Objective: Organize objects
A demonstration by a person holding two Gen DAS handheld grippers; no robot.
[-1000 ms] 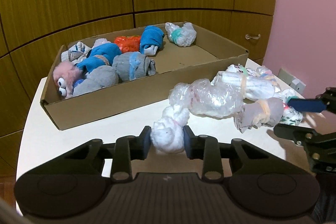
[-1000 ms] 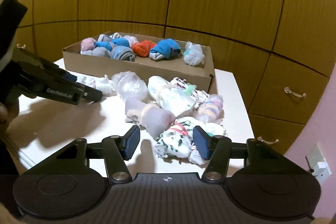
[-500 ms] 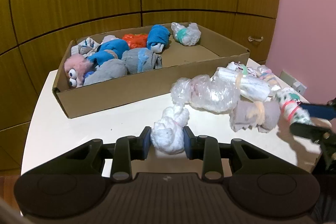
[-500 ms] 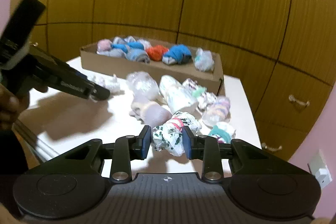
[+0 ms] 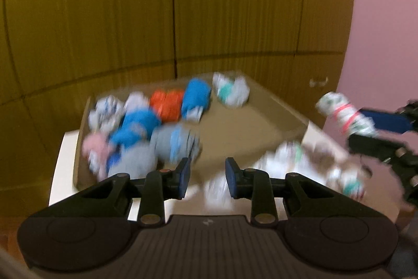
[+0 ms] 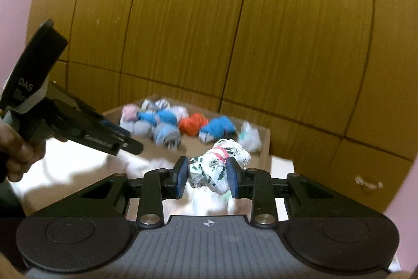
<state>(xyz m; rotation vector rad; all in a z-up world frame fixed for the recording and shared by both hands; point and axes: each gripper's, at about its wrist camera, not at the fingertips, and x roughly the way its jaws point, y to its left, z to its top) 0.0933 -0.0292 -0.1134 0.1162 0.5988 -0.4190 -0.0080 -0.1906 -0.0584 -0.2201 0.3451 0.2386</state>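
**Both grippers lift off the table; right one carries a patterned bundle**

Since the earlier frames both grippers have risen, and the table point(image 5: 62, 169) and its pile now sit lower in each view. The right gripper point(image 6: 207, 175), open around the pile a second ago, has closed its jaws on the patterned bundle point(image 6: 211, 169). This is a white wad with green print and a red band. It is now pinched between the blue pads and held in the air in front of the cardboard box point(image 6: 266, 148).

The left gripper point(image 5: 207, 174) has drawn its jaws a little closer, leaving a narrow gap. In the blurred left wrist view that gap shows only the brown floor of the box. The white bundle point(image 5: 216, 191) it gripped earlier appears as a smear low beside the right-hand pad. I cannot tell whether it is still pinched or lies on the table.

The box holds blue, grey, orange, pink and pale wrapped bundles, crowded toward its left end. The other end is bare cardboard. The loose pile point(image 5: 300, 161) lies on the table just beside the box's near wall. A person's hand point(image 6: 15, 156) grips the left tool's handle at the edge of the right wrist view.
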